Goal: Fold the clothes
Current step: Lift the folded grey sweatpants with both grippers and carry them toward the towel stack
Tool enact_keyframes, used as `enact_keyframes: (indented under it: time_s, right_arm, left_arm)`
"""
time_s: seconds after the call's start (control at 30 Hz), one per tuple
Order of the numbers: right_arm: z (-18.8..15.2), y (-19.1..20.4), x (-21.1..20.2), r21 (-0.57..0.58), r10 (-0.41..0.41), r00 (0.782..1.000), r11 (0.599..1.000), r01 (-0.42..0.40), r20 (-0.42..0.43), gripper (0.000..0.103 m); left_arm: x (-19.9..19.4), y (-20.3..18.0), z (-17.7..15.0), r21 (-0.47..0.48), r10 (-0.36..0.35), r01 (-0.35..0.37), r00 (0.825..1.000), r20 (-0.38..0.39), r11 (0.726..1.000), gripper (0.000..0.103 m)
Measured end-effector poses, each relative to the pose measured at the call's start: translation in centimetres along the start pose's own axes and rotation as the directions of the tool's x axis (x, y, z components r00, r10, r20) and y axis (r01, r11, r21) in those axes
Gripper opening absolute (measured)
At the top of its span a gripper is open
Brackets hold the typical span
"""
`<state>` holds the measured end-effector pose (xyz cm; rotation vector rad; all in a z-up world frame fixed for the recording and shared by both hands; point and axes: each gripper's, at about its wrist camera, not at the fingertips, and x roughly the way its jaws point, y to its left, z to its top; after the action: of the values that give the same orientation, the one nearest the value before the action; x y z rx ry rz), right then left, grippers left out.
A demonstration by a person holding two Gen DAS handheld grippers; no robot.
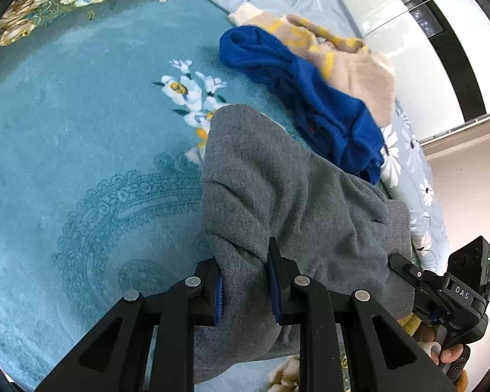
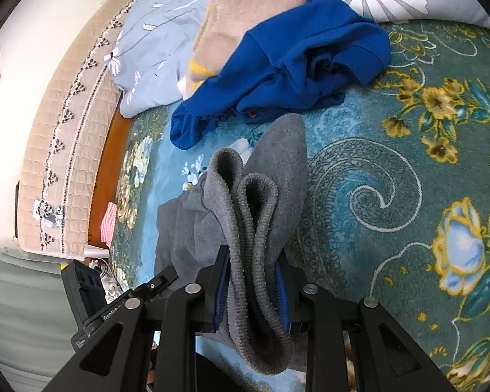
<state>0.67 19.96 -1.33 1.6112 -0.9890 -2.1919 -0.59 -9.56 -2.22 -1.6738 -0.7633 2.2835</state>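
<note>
Basically, grey garment (image 1: 277, 196) hangs bunched over the bed (image 1: 81, 130), pinched at separate edges by left gripper (image 1: 246, 281) and right gripper (image 2: 253, 290), likely to spread it flat. Blue garment (image 2: 294, 62) and beige sweater (image 2: 245, 6) lie crumpled beyond, unfolded.

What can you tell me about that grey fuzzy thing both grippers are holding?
The grey knitted garment looks soft and woolly, with a thicker ribbed edge bunched into folds. It is crumpled, not yet folded, and lifted at the near end while its far end lies on the teal flowered blanket. The left gripper pinches the plain cloth; the right gripper pinches the ribbed edge. Its far tip lies close to the blue garment; whether they touch is unclear.
</note>
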Motion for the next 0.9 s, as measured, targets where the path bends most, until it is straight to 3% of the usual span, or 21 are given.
enact_keyframes:
  time_s: [0.2,0.4,0.67,0.9]
  right_arm:
    - [-1.6,0.9,-5.3,-0.038,0.032,0.996,0.999,-0.029,0.085,0.027]
    - [-4.8,0.4,-15.3,-0.045,0.074,0.962,0.997,-0.064,0.264,0.027]
    - [-8.7,-3.9,-27.8,-0.01,0.072,0.887,0.997,-0.075,0.455,0.027]
    - [-11.4,-9.2,-36.8,0.041,0.038,0.818,0.996,-0.075,0.574,0.027]
  left_arm:
    - [-3.7,-4.1,-1.7,0.152,-0.011,0.0,0.997,0.074,0.988,0.022]
    - [-8.7,-11.7,-3.7,0.357,-0.1,0.056,0.989,0.108,0.932,0.022]
    - [-13.7,-23.1,-7.6,0.586,-0.277,0.191,0.959,0.06,0.788,0.022]
    - [-14.0,-33.5,-11.4,0.709,-0.337,0.269,0.94,-0.047,0.651,0.022]
